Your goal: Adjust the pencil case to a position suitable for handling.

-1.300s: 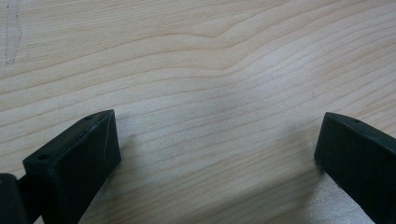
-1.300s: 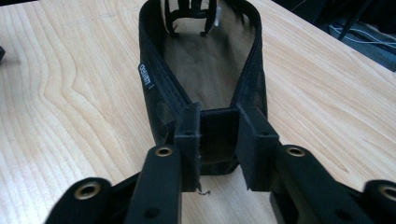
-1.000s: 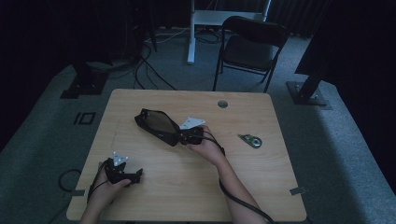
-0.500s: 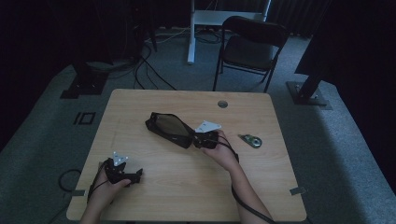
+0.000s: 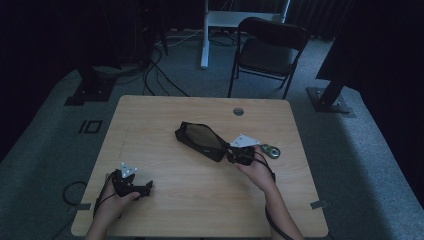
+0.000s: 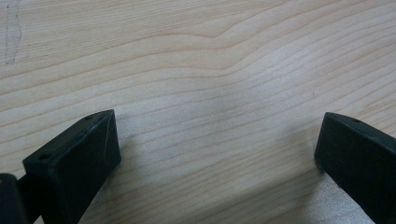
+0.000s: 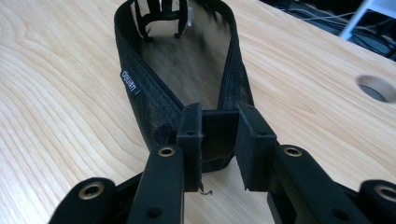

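right hand-held gripper (image 5: 231, 153) clenched on black mesh pouch (image 5: 201, 140), left hand-held gripper (image 5: 146, 188) released, seemingly resting on table (image 5: 150, 125)

Left gripper (image 6: 217, 154), black jaws spread wide, low over bare light wooden table (image 6: 196, 70).

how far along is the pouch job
Done: the black mesh pouch lies unzipped on the table, its mouth gaping, and the right gripper has clamped its near end. In hand: that grip. The left gripper rests open on bare wood, holding nothing. Left: probably loading, since a small round item sits beside the right hand, outside the pouch, and then zipping it shut.
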`<state>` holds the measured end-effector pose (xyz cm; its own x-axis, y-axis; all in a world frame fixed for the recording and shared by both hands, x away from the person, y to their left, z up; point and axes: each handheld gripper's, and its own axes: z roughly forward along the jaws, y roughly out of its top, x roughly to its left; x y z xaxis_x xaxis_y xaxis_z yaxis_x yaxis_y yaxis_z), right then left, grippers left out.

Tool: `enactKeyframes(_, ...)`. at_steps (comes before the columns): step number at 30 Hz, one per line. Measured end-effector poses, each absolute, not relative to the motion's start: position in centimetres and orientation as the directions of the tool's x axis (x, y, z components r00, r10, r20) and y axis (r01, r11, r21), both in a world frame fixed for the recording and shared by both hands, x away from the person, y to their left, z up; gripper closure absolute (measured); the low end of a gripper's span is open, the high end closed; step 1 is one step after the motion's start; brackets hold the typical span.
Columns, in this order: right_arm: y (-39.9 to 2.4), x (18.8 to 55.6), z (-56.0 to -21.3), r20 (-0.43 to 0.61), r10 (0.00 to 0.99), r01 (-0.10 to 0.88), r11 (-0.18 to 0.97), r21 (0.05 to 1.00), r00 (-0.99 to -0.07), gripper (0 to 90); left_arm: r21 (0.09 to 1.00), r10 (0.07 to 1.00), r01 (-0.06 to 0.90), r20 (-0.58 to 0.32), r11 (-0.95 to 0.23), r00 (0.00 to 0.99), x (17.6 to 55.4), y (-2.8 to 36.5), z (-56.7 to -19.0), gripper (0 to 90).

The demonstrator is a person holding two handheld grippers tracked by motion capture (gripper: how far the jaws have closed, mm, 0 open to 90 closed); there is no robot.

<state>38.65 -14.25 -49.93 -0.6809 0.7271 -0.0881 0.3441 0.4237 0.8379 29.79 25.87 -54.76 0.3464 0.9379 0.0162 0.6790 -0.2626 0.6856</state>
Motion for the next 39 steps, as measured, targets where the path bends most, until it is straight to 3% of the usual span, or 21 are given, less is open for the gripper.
enactKeyframes(12, -18.0, 35.2, -50.2, -0.065, 0.776, 0.371, 0.371, 0.851, -0.628, 73.2, 0.686, 0.938, 0.678, 0.017, -0.263, 0.346, 29.8, 25.9, -54.8, 0.3)
enactKeyframes(22, -17.9, 30.9, -50.7, -0.046, 0.772, 0.366, 0.351, 0.862, -0.634, 73.1, 0.686, 0.938, 0.678, 0.018, -0.264, 0.347, 29.8, 25.9, -54.8, 0.3)
enactKeyframes(39, -19.4, 27.2, -50.9, -0.023, 0.793, 0.383, 0.319, 0.867, -0.609, 73.0, 0.685, 0.938, 0.679, 0.018, -0.264, 0.347, 29.8, 25.9, -54.8, 0.3)
